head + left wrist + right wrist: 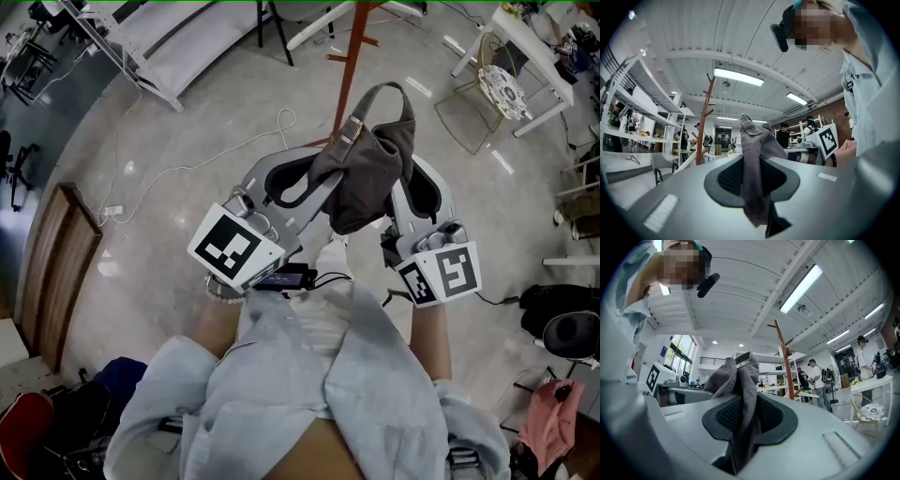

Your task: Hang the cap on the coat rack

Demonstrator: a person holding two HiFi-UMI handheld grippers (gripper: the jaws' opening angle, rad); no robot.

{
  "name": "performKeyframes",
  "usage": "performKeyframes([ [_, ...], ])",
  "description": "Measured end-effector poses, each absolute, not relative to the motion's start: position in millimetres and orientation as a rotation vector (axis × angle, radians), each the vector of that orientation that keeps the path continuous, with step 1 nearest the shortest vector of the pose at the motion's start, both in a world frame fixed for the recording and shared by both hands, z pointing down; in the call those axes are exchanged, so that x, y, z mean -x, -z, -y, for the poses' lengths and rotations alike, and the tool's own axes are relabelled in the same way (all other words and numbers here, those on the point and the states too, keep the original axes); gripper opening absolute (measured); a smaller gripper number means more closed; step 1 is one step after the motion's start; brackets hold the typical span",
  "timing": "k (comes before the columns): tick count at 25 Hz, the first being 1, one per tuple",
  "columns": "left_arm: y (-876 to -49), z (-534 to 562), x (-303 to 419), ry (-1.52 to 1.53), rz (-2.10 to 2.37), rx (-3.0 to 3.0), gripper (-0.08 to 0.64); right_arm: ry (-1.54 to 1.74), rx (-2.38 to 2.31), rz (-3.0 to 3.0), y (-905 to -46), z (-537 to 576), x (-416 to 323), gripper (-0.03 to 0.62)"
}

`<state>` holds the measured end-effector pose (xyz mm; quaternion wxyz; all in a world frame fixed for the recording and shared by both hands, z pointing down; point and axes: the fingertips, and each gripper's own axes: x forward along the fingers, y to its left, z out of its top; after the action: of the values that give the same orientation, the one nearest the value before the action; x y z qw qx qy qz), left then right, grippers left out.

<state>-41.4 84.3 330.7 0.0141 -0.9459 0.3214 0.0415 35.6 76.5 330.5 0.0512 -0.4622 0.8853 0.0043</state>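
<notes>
A grey-brown cap [370,159] hangs bunched between both grippers, raised in front of the person's chest. My left gripper [314,183] is shut on the cap's left side; its fabric [752,173] is pinched between the jaws. On the cap's right side my right gripper [405,183] is shut too, with cloth [743,418] squeezed between its jaws. The brown wooden coat rack [354,56] stands just beyond the cap, its pole rising past the strap loop. In the gripper views the coat rack [707,117] [785,357] stands some way off, with bare pegs at its top.
A white cable [187,169] snakes over the pale floor at left. A wooden door panel [52,272] lies at far left. A white table [530,47] and a wire chair [497,89] stand at upper right. Bags [562,328] sit at right. Other people [818,380] stand in the room.
</notes>
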Motion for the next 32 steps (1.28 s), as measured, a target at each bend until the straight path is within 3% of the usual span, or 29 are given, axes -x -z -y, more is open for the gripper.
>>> performKeyframes([
  [32, -317, 137, -21, -0.107, -1.216, 2.895, 0.078, 0.059, 1.214, -2.788, -316, 155, -95, 0.072],
])
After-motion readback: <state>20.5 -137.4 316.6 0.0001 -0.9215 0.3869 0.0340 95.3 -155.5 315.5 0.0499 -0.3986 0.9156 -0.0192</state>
